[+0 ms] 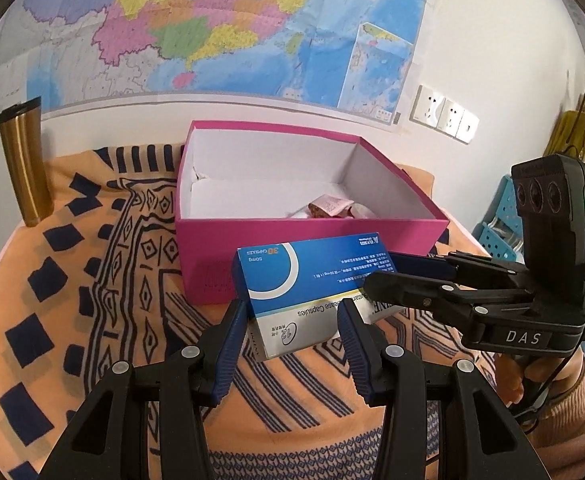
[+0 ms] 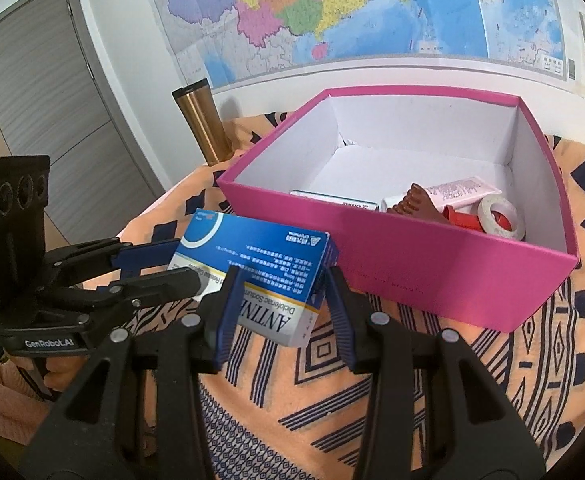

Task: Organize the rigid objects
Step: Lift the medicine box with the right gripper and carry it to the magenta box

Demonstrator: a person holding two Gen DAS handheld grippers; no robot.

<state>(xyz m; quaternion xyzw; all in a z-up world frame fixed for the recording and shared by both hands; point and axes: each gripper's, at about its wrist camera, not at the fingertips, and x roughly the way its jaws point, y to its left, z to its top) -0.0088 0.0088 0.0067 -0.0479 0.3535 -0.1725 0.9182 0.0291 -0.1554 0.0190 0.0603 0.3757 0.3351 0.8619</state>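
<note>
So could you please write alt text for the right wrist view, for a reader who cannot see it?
Two claws, the right claw and the left claw, hold one blue and white medicine box in front of an open pink box on a patterned orange cloth. Inside the pink box lie a tube and a tape roll.

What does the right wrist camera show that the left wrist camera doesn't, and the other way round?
Only the right wrist view shows a grey door and, inside the pink box, a tape roll and a brown foot model.

Only the left wrist view shows wall sockets and a blue perforated crate.

Both show the blue medicine box held by the left gripper and right gripper, the gold tumbler and the map.
</note>
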